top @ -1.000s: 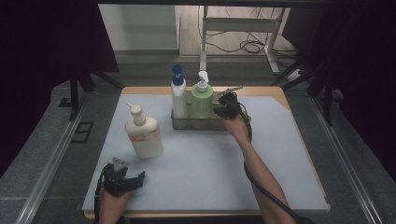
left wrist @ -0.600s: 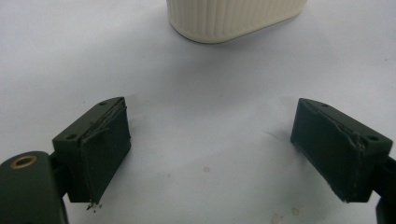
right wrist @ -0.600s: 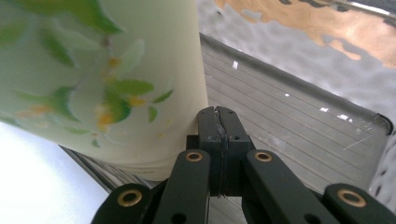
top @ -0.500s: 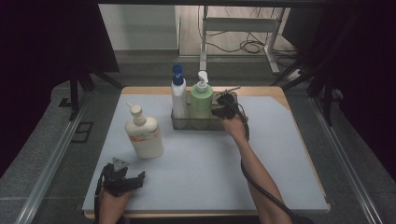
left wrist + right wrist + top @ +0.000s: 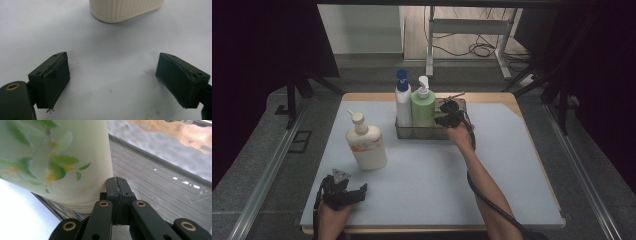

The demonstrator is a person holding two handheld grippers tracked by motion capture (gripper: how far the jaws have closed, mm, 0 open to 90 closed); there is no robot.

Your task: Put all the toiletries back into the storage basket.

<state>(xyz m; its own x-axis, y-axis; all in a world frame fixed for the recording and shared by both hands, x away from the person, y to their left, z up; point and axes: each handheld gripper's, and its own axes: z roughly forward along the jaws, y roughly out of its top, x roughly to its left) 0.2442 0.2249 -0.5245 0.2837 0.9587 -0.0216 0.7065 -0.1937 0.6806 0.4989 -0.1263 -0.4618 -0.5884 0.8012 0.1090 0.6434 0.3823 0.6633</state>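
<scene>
My right tool (image 5: 117,195), jaws pressed together on nothing, sits inside the tray (image 5: 452,134) against the green pump bottle (image 5: 422,106); I'd nudge gently, low down. My left tool (image 5: 117,82) rests spread on the bench (image 5: 437,175), the cream bottle (image 5: 125,10) just ahead.

You see a worktop (image 5: 512,165) covered by a pale blue mat. At its far middle sits a grey metal tray (image 5: 422,131) holding 2 pump bottles side by side: a white bottle with a blue cap (image 5: 402,105) and a green bottle (image 5: 422,106) to its right. A cream bottle (image 5: 365,144) stands apart at the left. Cables (image 5: 472,49) lie on the floor beyond.
</scene>
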